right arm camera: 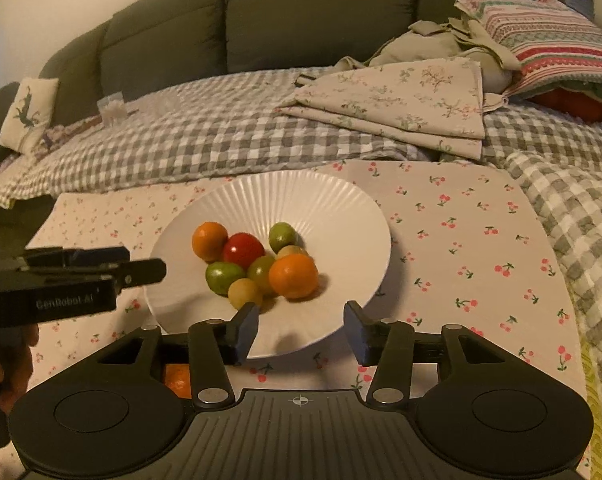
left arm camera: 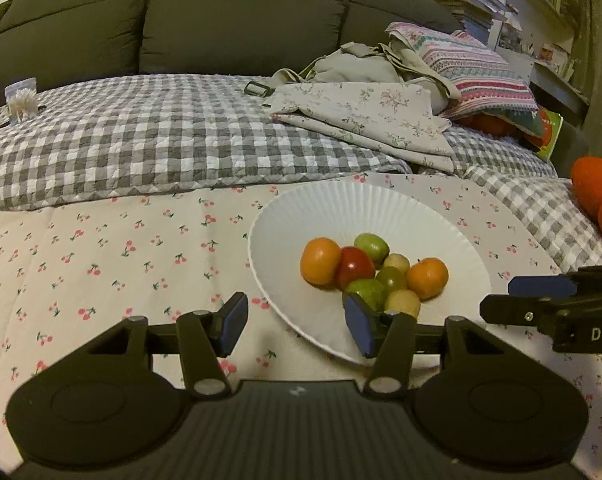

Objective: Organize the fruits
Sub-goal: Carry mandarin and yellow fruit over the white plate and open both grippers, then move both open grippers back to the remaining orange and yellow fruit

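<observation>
A white ribbed plate [left arm camera: 373,200] [right arm camera: 301,196] sits on a cherry-print cloth and holds a small heap of fruits. The heap has two orange fruits [left arm camera: 321,261] [right arm camera: 293,276], a red one [left arm camera: 355,266] [right arm camera: 243,249], and several green and pale yellow ones [left arm camera: 371,245] [right arm camera: 223,276]. My left gripper [left arm camera: 295,316] [right arm camera: 141,264] is open at the plate's near left rim, nothing between its pads. My right gripper [right arm camera: 301,320] [left arm camera: 513,298] is open over the plate's near rim, just short of the fruits, holding nothing. Another orange fruit [right arm camera: 179,382] shows under the right gripper's linkage.
A grey checked quilt [left arm camera: 141,140] and folded floral fabric [left arm camera: 365,116] lie behind the plate, with a dark sofa back [left arm camera: 221,20] beyond. Orange rounded objects [left arm camera: 597,192] sit at the right edge. A person's hand [right arm camera: 9,364] holds the left gripper.
</observation>
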